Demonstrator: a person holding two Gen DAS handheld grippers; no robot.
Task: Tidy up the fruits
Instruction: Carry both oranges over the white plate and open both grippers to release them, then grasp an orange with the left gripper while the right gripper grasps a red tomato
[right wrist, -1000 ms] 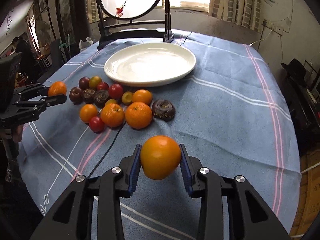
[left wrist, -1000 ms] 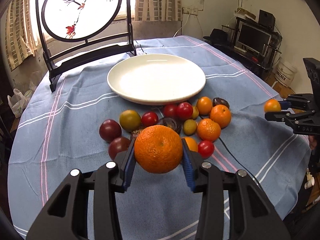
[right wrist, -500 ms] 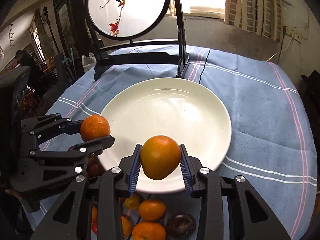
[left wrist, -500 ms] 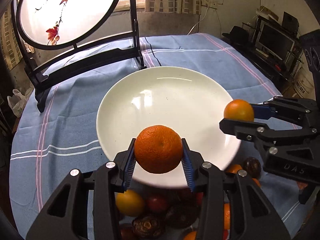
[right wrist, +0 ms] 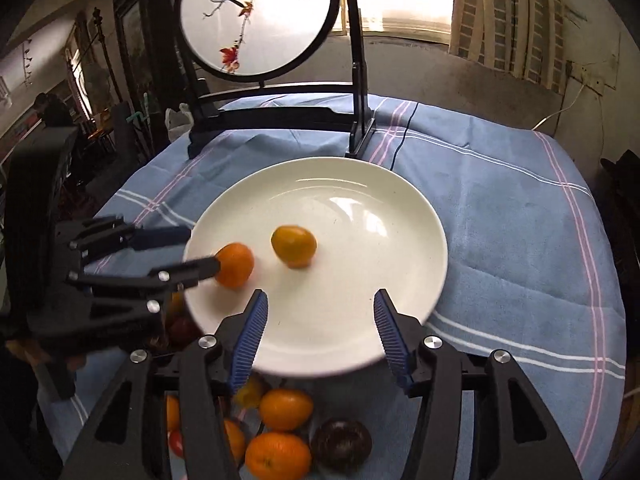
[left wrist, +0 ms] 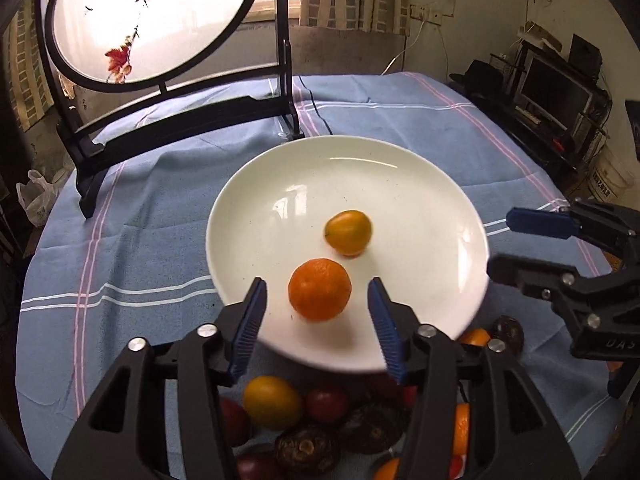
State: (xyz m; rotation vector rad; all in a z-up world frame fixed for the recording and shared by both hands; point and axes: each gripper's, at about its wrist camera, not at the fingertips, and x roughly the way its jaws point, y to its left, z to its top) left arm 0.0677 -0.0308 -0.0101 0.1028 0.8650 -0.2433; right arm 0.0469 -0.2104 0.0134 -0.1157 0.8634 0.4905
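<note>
While over plate [left wrist: 448,200], left gripper [left wrist: 318,300] spread, right gripper [right wrist: 320,312] spread

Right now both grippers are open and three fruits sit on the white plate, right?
Not quite: only two fruits are on the plate, an orange and a yellower fruit, as the left wrist view shows. Both the left gripper and right gripper are open.

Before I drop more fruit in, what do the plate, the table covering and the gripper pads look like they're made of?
Plate: likely glazed ceramic, glossy white with sharp window glare, though melamine could look similar. Tablecloth: woven fabric, matte blue with pink and white stripes, soft creases. Left gripper pads: blue, ribbed, probably rubber or soft plastic on black rigid fingers.
</note>
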